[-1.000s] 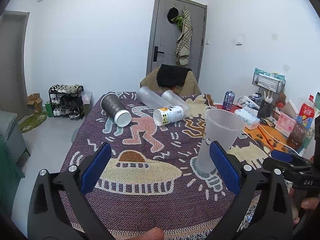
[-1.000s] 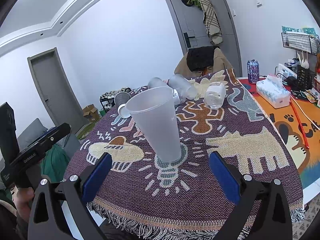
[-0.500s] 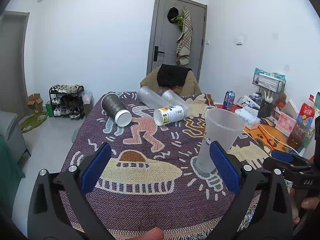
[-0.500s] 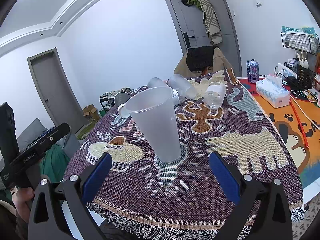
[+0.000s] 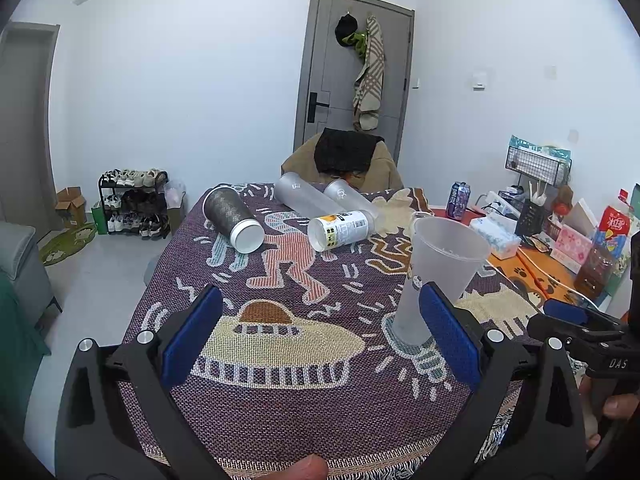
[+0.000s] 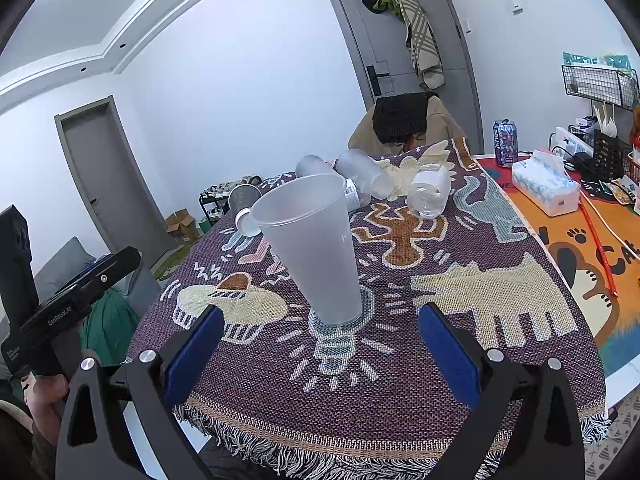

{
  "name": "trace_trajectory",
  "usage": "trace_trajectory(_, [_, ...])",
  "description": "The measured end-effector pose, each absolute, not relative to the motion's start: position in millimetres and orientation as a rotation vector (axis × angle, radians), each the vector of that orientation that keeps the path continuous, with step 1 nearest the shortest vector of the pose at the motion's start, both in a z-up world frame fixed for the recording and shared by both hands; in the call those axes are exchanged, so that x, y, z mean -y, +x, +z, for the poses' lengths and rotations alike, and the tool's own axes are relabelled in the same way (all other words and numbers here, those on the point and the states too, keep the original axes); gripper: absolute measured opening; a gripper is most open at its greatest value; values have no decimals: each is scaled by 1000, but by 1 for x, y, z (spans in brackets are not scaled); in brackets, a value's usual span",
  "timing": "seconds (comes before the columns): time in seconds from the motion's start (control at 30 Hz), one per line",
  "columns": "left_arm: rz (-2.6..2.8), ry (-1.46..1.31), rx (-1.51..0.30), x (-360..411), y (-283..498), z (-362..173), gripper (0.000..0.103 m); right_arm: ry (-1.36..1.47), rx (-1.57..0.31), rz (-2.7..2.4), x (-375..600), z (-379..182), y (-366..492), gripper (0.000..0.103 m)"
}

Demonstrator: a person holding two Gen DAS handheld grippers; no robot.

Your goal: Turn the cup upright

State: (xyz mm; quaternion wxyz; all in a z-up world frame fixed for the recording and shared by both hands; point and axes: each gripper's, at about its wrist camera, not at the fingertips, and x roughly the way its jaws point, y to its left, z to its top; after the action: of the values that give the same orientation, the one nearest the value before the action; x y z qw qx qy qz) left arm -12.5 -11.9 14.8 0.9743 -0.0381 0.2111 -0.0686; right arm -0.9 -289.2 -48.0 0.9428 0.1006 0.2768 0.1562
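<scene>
The frosted cup (image 6: 316,252) stands upright, mouth up, on the light-bulb figure of the patterned cloth (image 6: 400,380) that covers the surface. Nothing touches it.

Right fingers (image 6: 320,356): apart, blue pads wide open, holding nothing. They sit at the near fringed edge of the cloth, with the cup ahead and between their lines, clear of both pads.

Left fingers (image 5: 320,344): apart, holding nothing. They sit at the near edge of the cloth, over the tan saucer figure. From this view the cup (image 5: 436,276) stands to the right, its base partly hidden behind the right pad (image 5: 448,340); I cannot tell the gap between them.

Farther back on the cloth, several containers lie on their sides:
- a dark tumbler (image 5: 232,218) with a white end, at left;
- two frosted bottles (image 5: 308,198) near the far edge;
- a white labelled bottle (image 5: 340,230) just in front of them;
- a clear bottle (image 6: 430,190), right of centre in the right view.

A drink can (image 6: 505,138) and a tissue pack (image 6: 544,186) sit on the orange mat to the right.
</scene>
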Motion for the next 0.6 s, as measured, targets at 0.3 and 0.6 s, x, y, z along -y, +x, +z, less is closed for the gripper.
trace_trajectory(0.3, [-120, -72, -410, 9, -14, 15, 98, 205, -564, 319, 289, -48, -1, 96])
trace_trajectory(0.6, [-114, -49, -416, 11, -14, 15, 98, 196, -556, 316, 290, -46, -3, 96])
